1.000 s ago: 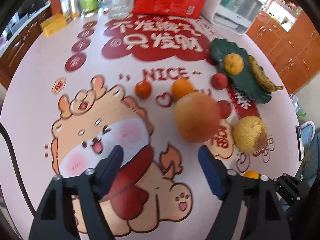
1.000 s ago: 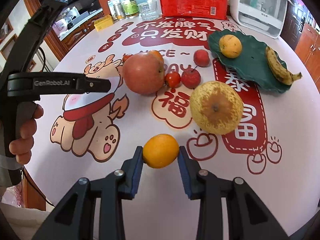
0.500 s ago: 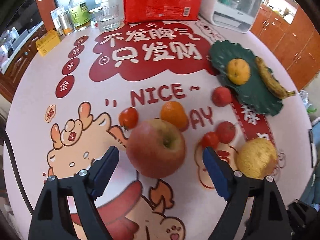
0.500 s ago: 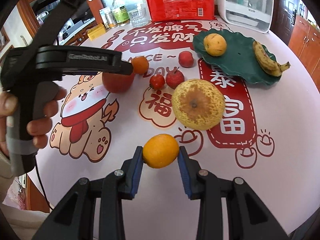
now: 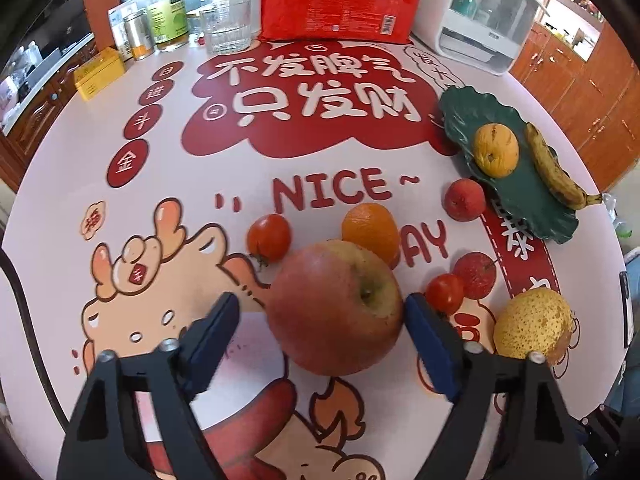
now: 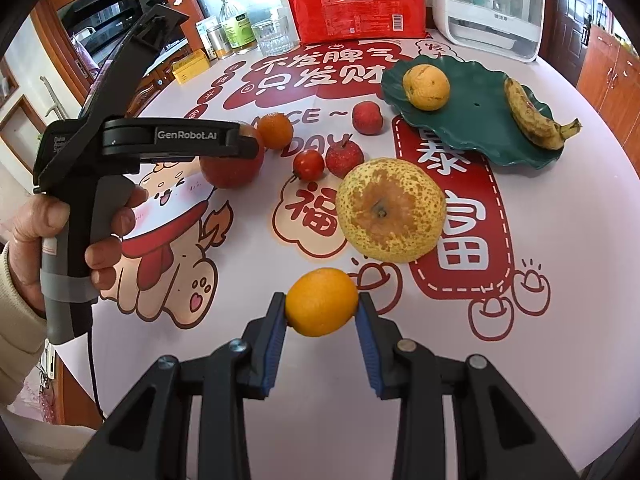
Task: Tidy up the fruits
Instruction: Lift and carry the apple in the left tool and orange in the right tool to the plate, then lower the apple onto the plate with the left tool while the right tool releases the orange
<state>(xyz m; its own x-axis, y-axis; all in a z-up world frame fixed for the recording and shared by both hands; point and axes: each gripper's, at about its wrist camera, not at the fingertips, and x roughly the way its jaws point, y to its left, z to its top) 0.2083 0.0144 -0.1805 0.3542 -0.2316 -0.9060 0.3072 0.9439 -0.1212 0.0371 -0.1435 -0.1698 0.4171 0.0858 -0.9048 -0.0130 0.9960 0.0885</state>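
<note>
My left gripper (image 5: 322,332) is open, its jaws on either side of a large red apple (image 5: 336,307) on the table; the right pad looks near or touching, the left stands apart. My right gripper (image 6: 322,320) is shut on a small orange (image 6: 321,302). A green leaf-shaped plate (image 6: 476,120) at the right holds a yellow orange (image 6: 426,87) and a banana (image 6: 532,116). A big speckled pear (image 6: 390,210), a mandarin (image 5: 370,230), two tomatoes (image 5: 268,237) (image 5: 444,293) and two small red fruits (image 5: 464,200) (image 5: 476,275) lie loose on the table.
At the table's back edge stand a red packet (image 5: 340,0), a glass (image 5: 230,30), bottles and cans (image 5: 166,8), a yellow box (image 5: 98,78) and a white appliance (image 5: 486,16). The hand-held left gripper body (image 6: 120,148) fills the left of the right wrist view.
My left gripper has moved in on the large apple, which now sits between its open jaws. My right gripper has kept the small orange and shifted slightly.
</note>
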